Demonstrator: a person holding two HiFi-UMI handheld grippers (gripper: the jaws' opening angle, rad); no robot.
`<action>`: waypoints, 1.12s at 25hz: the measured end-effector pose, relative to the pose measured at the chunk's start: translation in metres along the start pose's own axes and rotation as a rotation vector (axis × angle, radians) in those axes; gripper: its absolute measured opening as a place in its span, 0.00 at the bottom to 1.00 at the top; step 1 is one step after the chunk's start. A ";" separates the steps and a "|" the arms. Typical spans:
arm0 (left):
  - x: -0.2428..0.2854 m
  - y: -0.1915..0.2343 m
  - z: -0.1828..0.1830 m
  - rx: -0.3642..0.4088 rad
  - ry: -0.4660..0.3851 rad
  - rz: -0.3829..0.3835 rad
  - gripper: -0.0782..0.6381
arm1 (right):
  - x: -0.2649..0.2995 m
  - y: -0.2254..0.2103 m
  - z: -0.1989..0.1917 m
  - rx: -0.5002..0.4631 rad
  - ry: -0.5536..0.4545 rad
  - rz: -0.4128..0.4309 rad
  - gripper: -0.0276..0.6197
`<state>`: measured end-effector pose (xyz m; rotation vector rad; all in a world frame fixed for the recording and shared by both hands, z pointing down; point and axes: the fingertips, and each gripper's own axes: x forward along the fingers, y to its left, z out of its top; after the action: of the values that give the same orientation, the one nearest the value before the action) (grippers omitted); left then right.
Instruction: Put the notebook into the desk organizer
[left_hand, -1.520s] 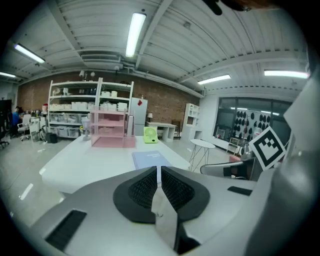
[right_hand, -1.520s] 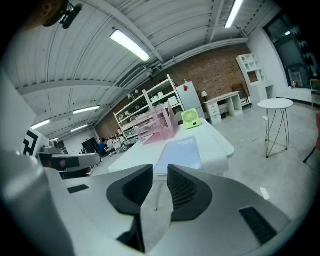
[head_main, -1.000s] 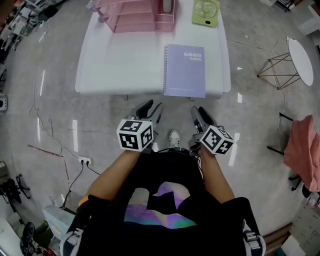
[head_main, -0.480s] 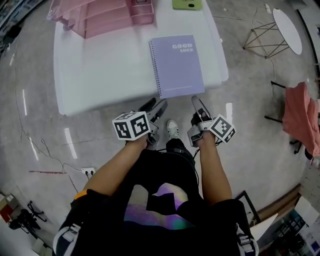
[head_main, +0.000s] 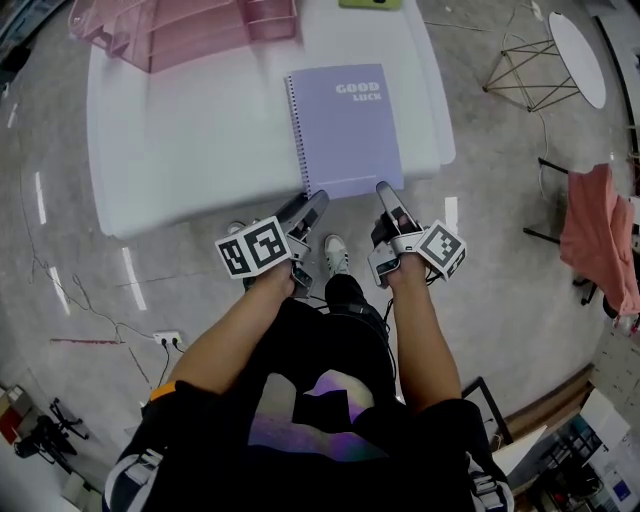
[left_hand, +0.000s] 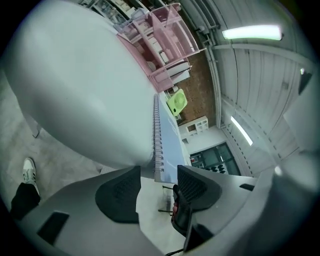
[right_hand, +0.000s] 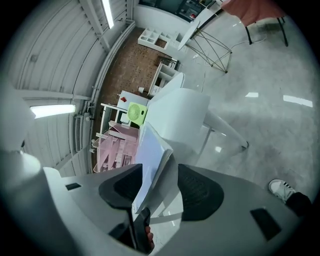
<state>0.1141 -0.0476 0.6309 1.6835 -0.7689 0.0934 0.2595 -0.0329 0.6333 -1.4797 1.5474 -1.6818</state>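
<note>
A lilac spiral notebook (head_main: 345, 130) lies flat on the white table (head_main: 180, 150), its near edge at the table's front edge. The pink desk organizer (head_main: 180, 25) stands at the table's far left. My left gripper (head_main: 308, 207) is at the notebook's near spiral corner (left_hand: 159, 160); its jaws are opening, with that corner between the pads and no pad pressing on it. My right gripper (head_main: 386, 194) is at the near right corner (right_hand: 150, 160). Its jaws are opening too, with the cover's edge between them and untouched. The organizer (right_hand: 117, 147) shows beyond.
A green fan (left_hand: 176, 102) stands at the table's far edge beside the organizer (left_hand: 165, 40). A round white side table (head_main: 575, 60) and a chair draped in pink cloth (head_main: 595, 235) stand to the right. A power strip (head_main: 165, 340) and cables lie on the floor at left.
Both grippers have moved forward from in front of the person's body to the table's near edge, at the notebook's two near corners. Their jaws stand wider than before.
</note>
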 end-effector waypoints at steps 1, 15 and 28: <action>0.001 0.002 0.001 -0.013 -0.007 0.006 0.43 | 0.002 -0.001 0.001 0.008 0.004 0.000 0.40; 0.002 -0.003 0.004 -0.011 -0.016 0.121 0.21 | 0.002 0.023 0.008 -0.090 0.015 -0.008 0.11; -0.027 -0.032 0.010 0.243 -0.060 0.204 0.18 | -0.022 0.066 -0.002 -0.375 -0.047 -0.057 0.10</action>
<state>0.1073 -0.0428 0.5887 1.8386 -1.0053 0.2896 0.2432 -0.0329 0.5655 -1.7448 1.8860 -1.4269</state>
